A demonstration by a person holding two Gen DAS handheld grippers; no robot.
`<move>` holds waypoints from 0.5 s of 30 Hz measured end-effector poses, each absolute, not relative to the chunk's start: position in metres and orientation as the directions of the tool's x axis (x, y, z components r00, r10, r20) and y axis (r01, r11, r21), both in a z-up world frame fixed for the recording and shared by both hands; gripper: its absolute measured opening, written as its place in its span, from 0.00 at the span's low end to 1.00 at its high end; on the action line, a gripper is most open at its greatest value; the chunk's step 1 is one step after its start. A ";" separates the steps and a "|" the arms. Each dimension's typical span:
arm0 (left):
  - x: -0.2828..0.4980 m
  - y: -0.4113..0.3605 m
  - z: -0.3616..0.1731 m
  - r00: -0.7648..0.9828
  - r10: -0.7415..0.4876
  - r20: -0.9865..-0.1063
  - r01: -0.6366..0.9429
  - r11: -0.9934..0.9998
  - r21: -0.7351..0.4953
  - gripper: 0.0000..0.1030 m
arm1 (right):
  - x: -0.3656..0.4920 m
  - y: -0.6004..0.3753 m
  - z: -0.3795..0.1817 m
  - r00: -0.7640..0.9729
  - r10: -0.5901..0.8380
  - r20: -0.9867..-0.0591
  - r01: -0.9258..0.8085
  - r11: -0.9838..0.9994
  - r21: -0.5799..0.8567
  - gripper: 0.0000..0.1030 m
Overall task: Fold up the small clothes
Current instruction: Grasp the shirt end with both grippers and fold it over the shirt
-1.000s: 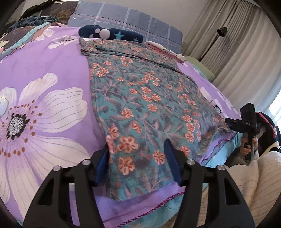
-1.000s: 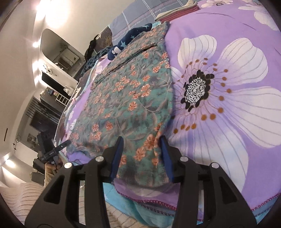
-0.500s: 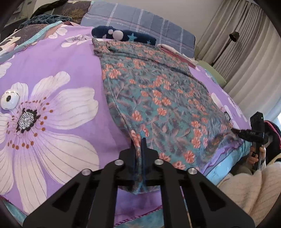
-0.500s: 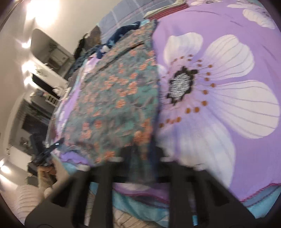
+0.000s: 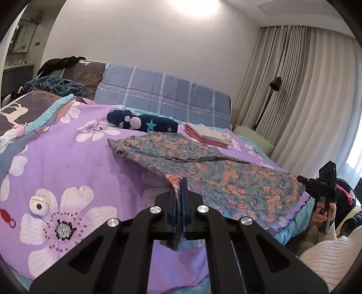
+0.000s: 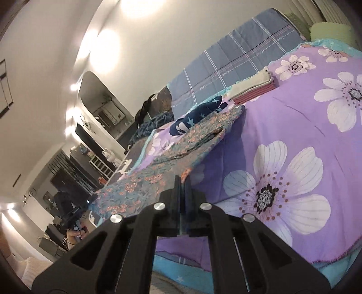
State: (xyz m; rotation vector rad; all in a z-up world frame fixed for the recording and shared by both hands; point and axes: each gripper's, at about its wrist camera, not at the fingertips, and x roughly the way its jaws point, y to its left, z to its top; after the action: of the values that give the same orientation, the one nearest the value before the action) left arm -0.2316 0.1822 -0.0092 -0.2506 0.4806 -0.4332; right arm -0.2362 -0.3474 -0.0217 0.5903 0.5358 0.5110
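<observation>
With the left gripper [image 5: 181,181] and right gripper [image 6: 182,179] now clamped on the floral garment [image 5: 203,171], we have raised its near edge off the bed [image 5: 67,162], starting the fold.

Your room is evenly lit, with a ceiling light [image 5: 194,6] blown out at the top of the left view and glare patches on the wall [image 6: 106,52] in the right. The lifted floral cloth [image 6: 199,144] casts a soft shadow on the bedspread [image 6: 228,144]. Both views are sharp but bend strongly toward dark rounded corners
</observation>
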 end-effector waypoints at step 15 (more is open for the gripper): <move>-0.157 0.177 0.010 0.794 -0.424 -0.436 0.318 0.901 -0.296 0.03 | -0.157 -0.349 0.009 0.768 0.559 -0.313 -0.288 0.738 0.610 0.03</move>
State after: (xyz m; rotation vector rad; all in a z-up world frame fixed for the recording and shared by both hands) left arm -0.1567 0.1767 0.0095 -0.2129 0.5168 -0.4016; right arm -0.1569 -0.3487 0.0091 0.5692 0.5095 0.4879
